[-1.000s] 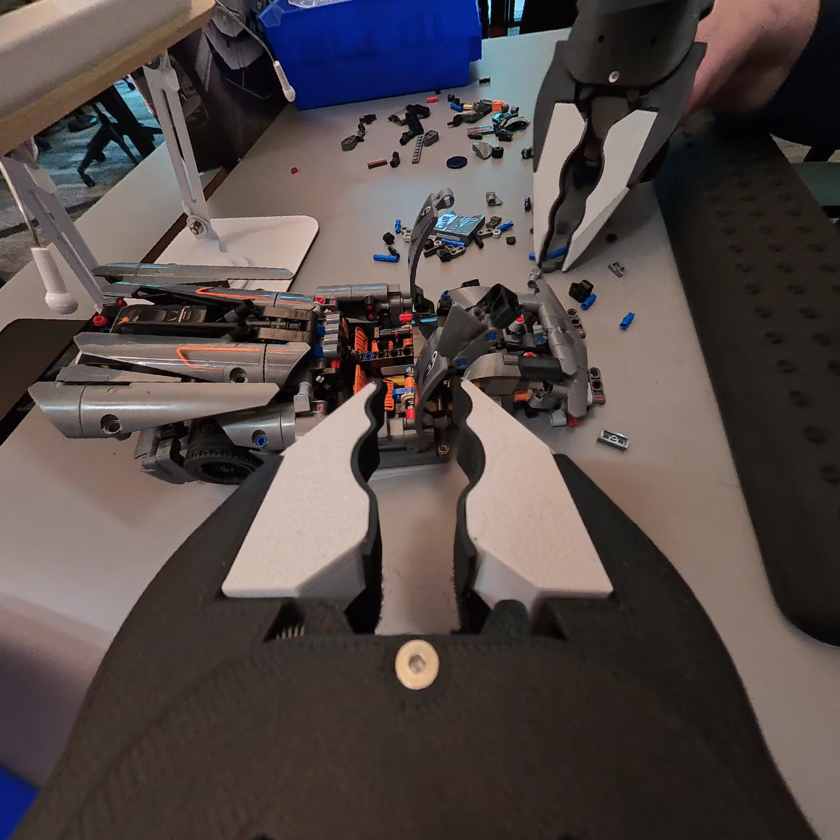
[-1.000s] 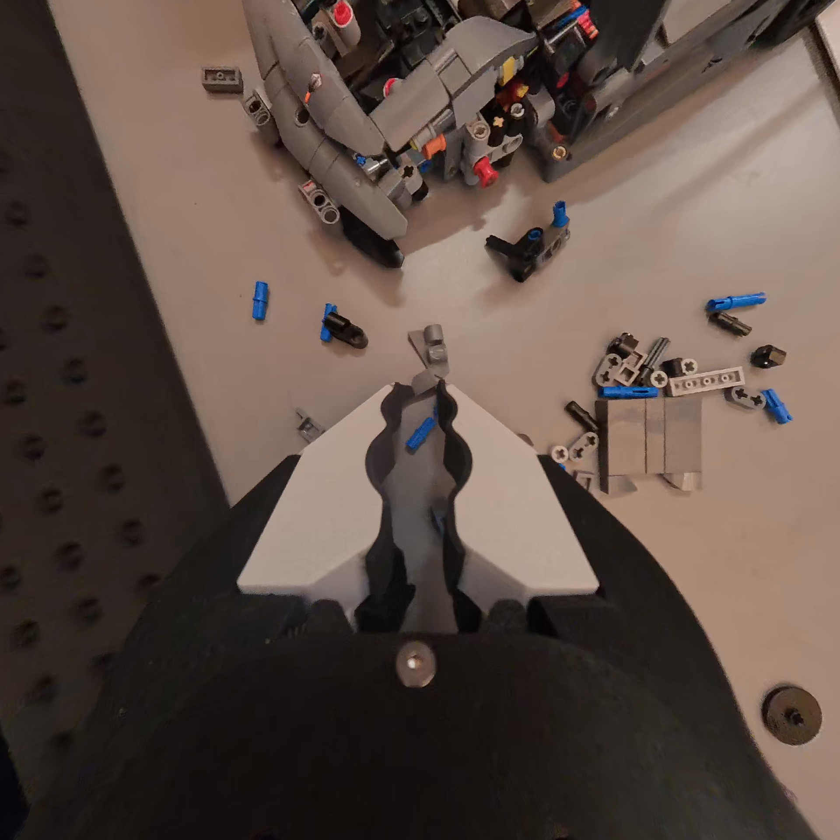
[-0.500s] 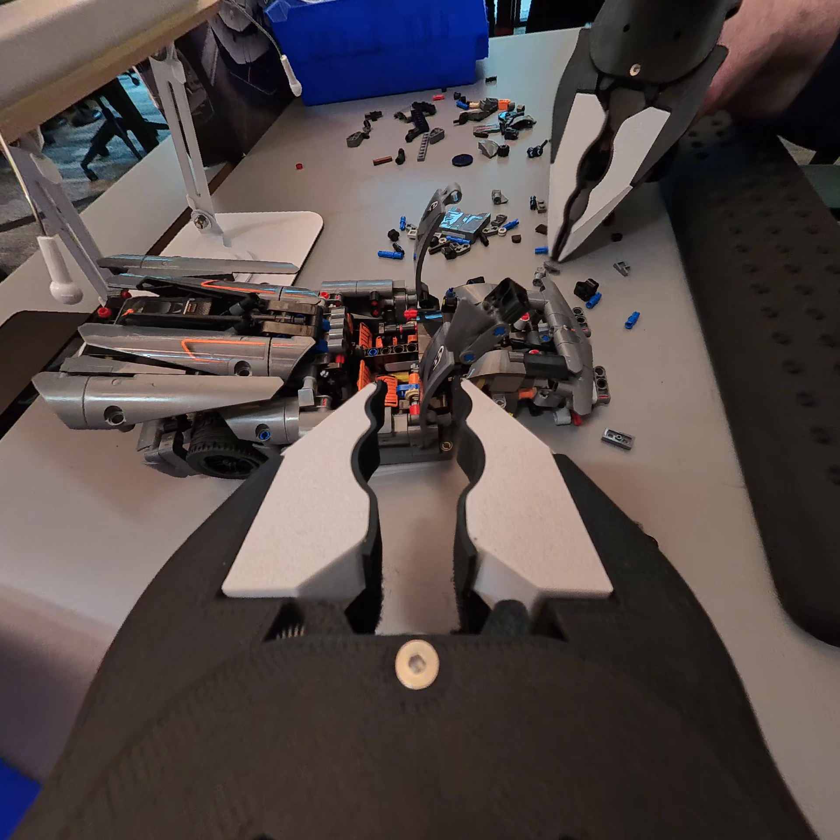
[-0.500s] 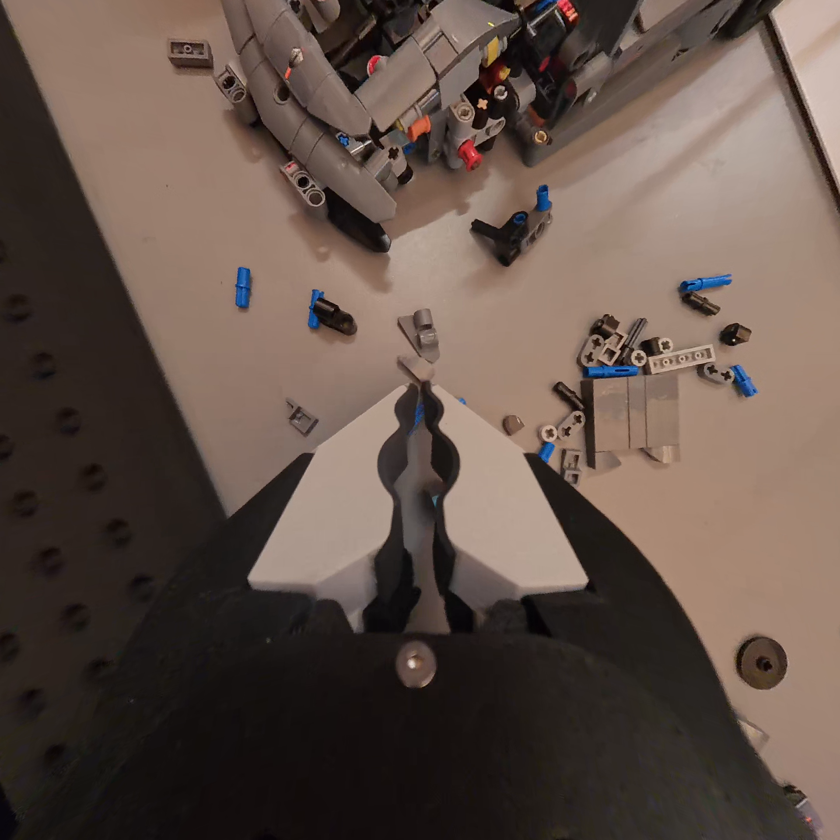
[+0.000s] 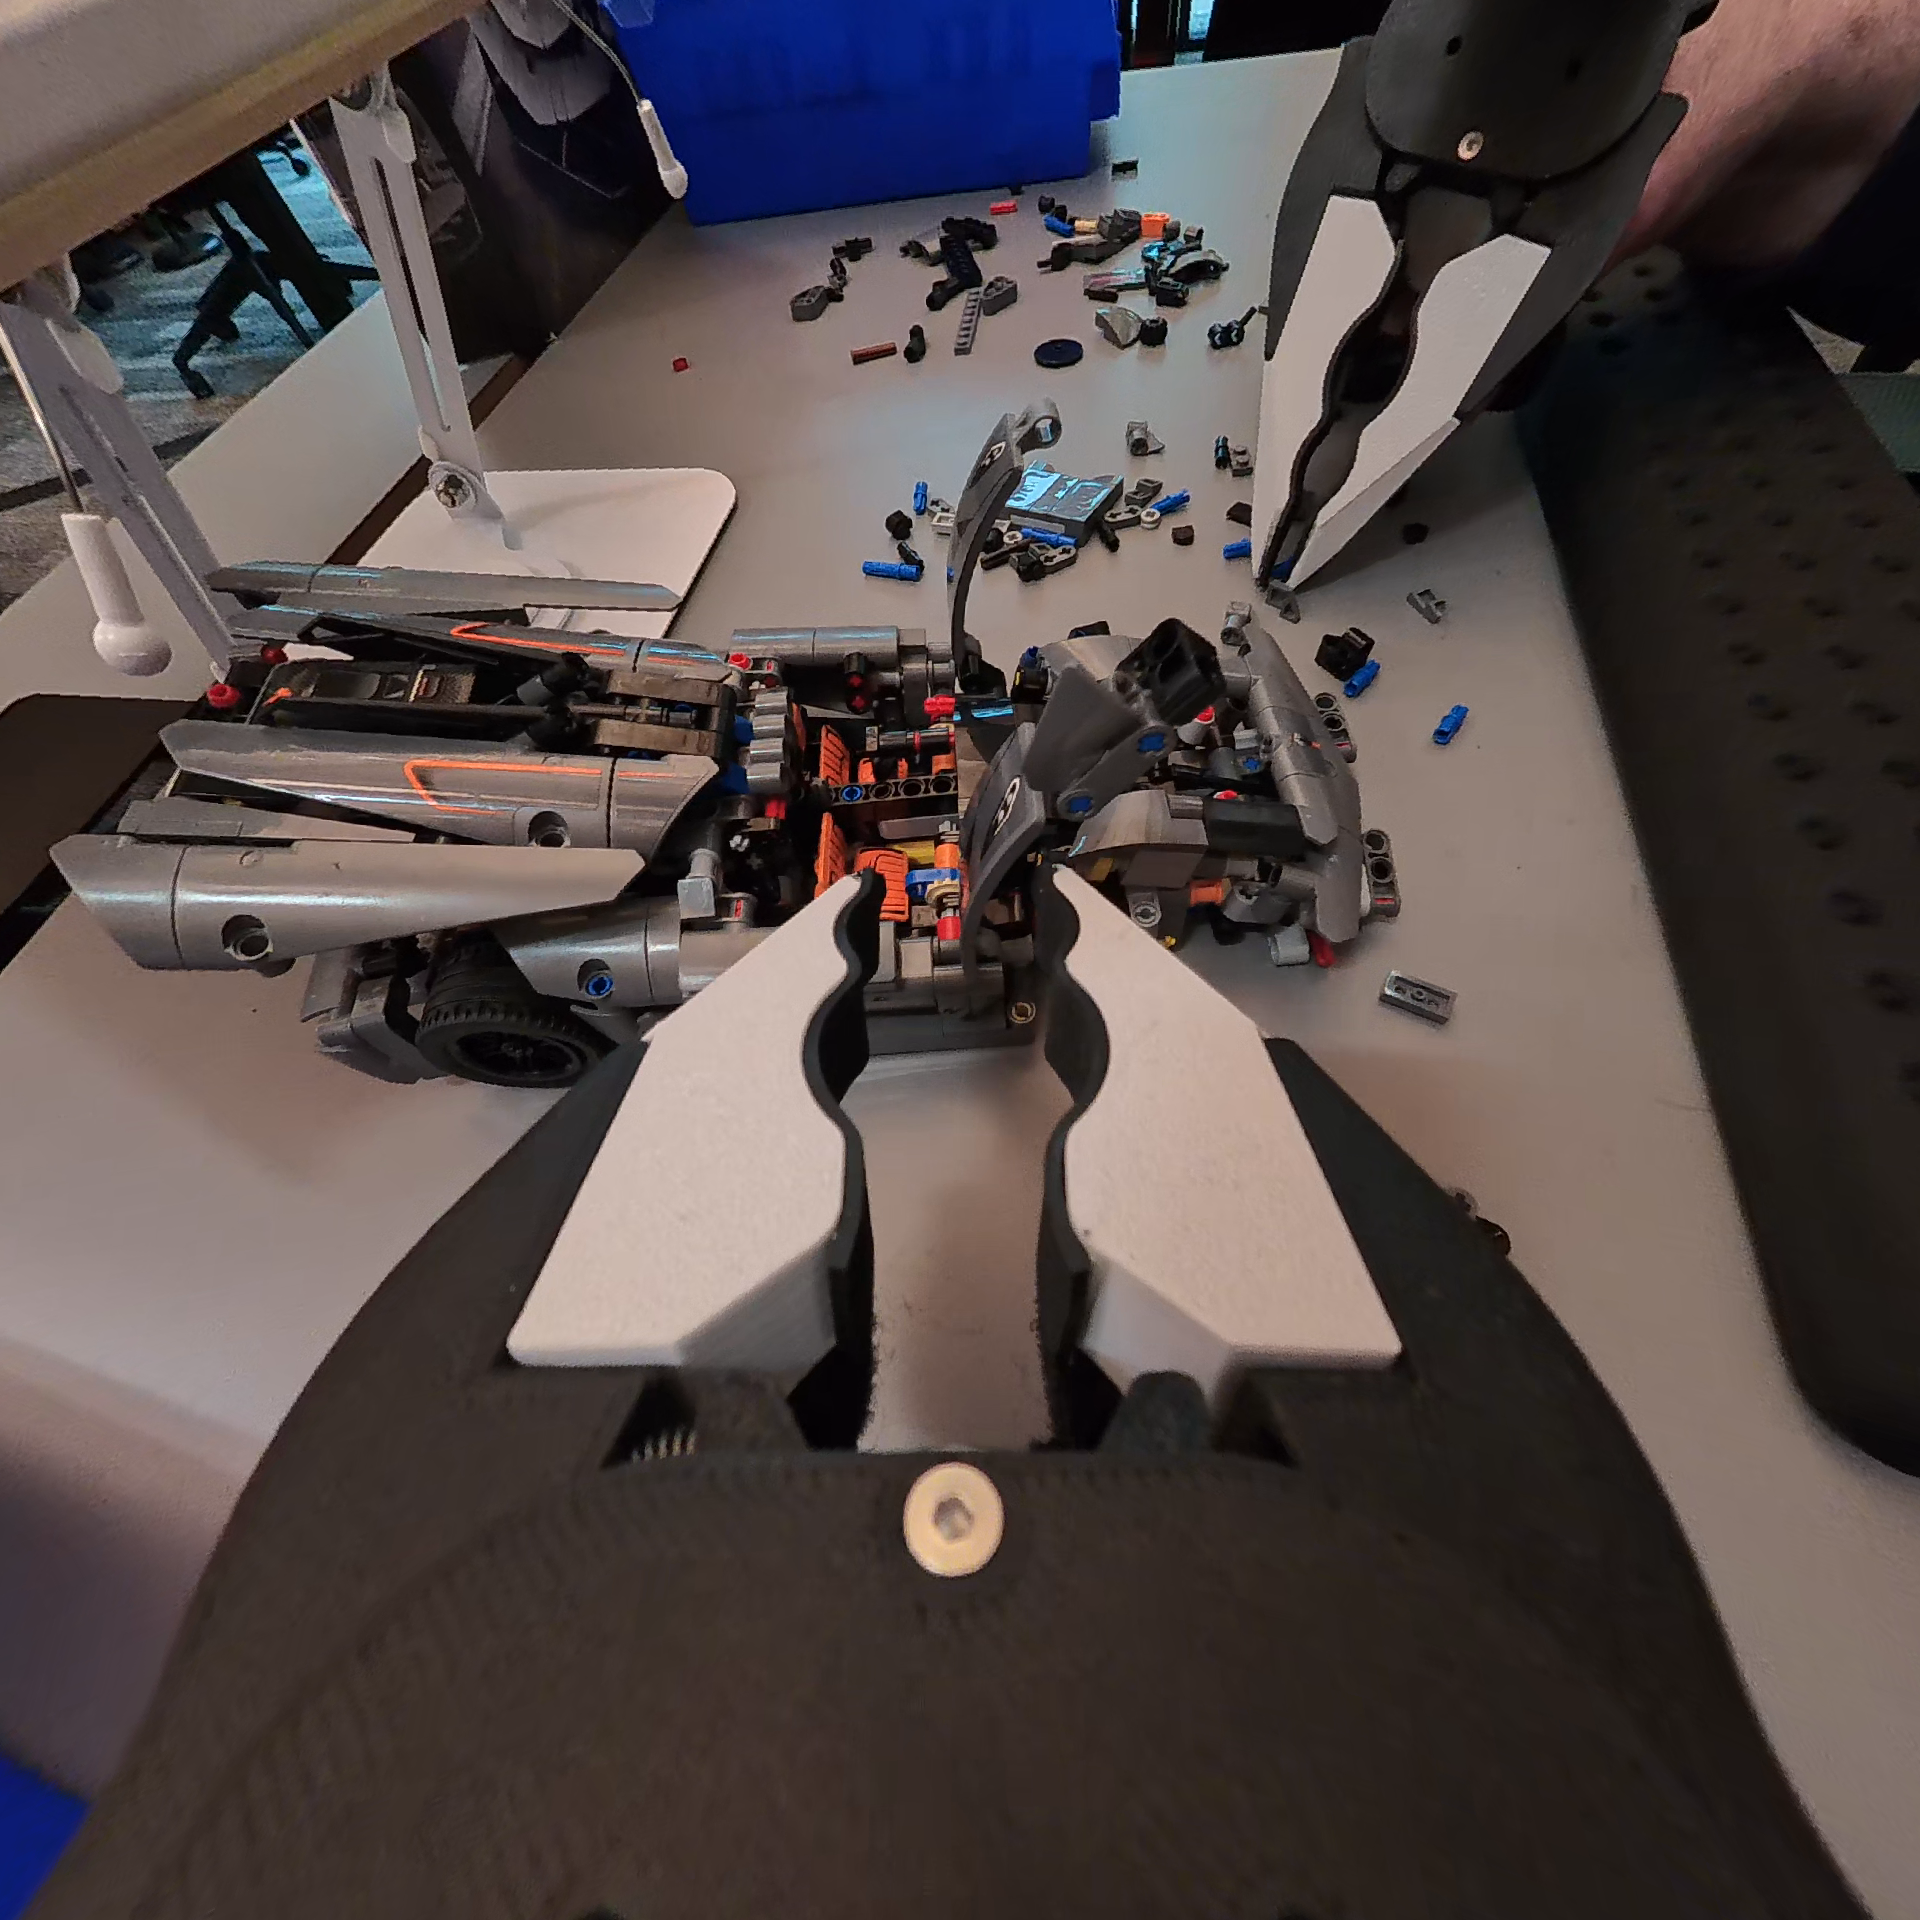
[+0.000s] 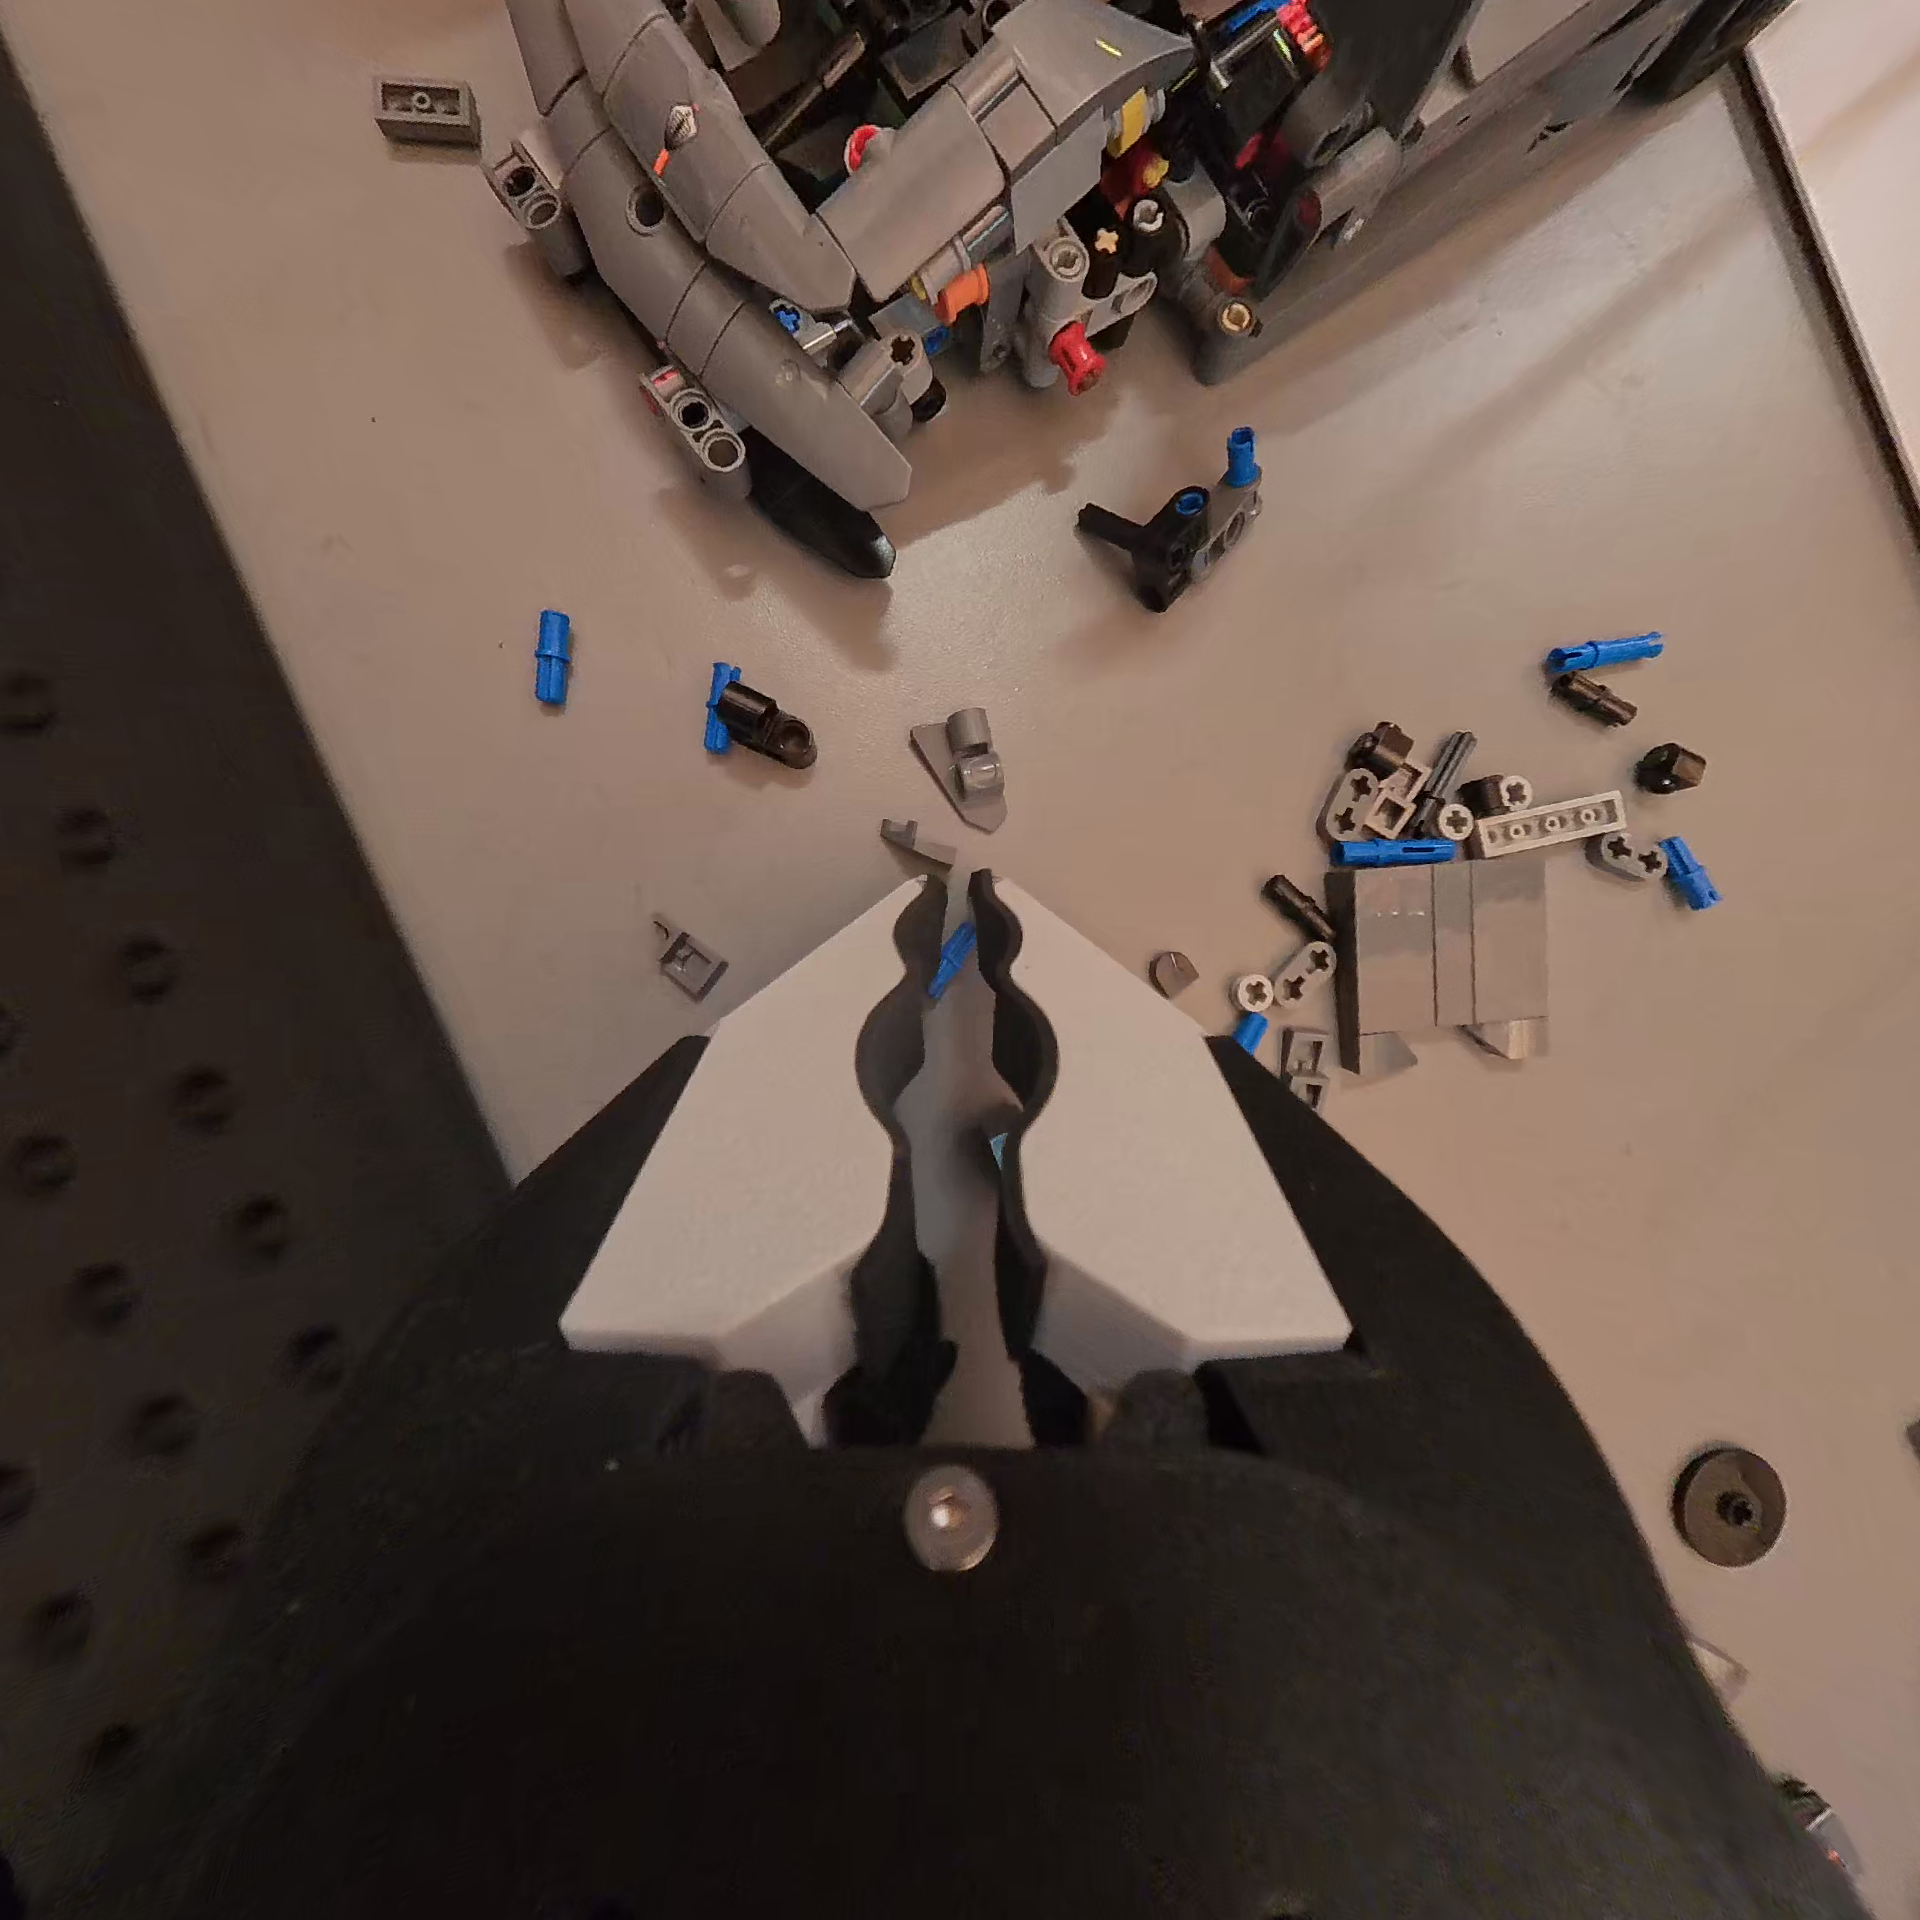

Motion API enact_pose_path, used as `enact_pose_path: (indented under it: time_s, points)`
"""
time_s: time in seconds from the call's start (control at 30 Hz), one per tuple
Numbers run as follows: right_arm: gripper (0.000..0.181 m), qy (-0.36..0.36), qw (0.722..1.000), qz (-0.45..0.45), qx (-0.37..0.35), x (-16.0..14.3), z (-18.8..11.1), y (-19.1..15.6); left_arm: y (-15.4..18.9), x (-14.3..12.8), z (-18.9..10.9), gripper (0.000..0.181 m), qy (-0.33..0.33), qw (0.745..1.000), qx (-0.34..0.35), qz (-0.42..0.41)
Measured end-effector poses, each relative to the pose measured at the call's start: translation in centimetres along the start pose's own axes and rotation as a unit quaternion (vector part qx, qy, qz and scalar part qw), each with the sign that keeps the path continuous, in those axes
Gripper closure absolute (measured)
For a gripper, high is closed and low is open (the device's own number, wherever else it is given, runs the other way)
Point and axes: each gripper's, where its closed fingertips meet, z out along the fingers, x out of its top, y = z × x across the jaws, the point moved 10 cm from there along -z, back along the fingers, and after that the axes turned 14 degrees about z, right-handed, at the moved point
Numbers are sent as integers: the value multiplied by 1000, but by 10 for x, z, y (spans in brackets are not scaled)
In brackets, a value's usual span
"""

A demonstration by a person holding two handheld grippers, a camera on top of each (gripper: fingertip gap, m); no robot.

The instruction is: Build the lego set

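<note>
the landmark is the half-built lego car (image 5: 644, 821), a long grey technic model with orange trim lying on the pale table (image 5: 260, 1195).

on the left of the car, smooth angled silver panels run to a point, and a ribbed black tyre (image 5: 509, 1044) sits under its near flank. the left gripper (image 5: 951, 914) sits at the car's near side as it did a second ago, released, its white fingers with wavy black pads spread on either side of a dark curved panel (image 5: 992, 831) without visibly touching it. it seems to be steadying or waiting.

right of the car, the change is at the right gripper (image 6: 951, 883). over the last second its jaws have narrowed around a small blue pin (image 6: 952, 958) lying on the table; the pin now sits between the scalloped pads near the tips. they look nearly clenched on it, but whether they truly grip it i cannot tell. a small grey wedge plate (image 6: 966, 769) lies just beyond the tips, toward the car. my reading: a connector pin is being picked for the car's open front end, and a tiny, smooth, round part could easily roll or pop free.

further right of the car lie scattered blue pins, black connectors and a flat grey panel (image 6: 1444, 956).
</note>
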Motion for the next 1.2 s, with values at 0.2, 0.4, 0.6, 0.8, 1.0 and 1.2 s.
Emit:
enact_pose_path:
  time_s: [0.2, 0.4, 0.6, 0.8, 1.0, 1.2]
  points:
    - [178, 0, 1000, 5, 8, -1, 0, 0, 0, -1, 0, 155, -1, 1000, 0, -1]
    - [179, -2, 1000, 6, 16, -2, -1, -1, 0, -1, 0, 155, -1, 1000, -1, -2]
    - [180, -3, 1000, 0, 23, -2, -1, -4, 0, -1, 0, 155, 0, 1000, 0, -2]
    - [177, 11, 999, -41, -18, 1, -3, -14, -1, -1, 0, 155, 1, 1000, 0, -3]
    - [178, 40, 990, -108, -83, 2, -1, -28, -1, -2, -1, 155, 2, 1000, 1, -4]
    - [178, 49, 986, -131, -89, 2, 1, -29, -2, -2, -2, 155, 6, 1000, 3, -5]
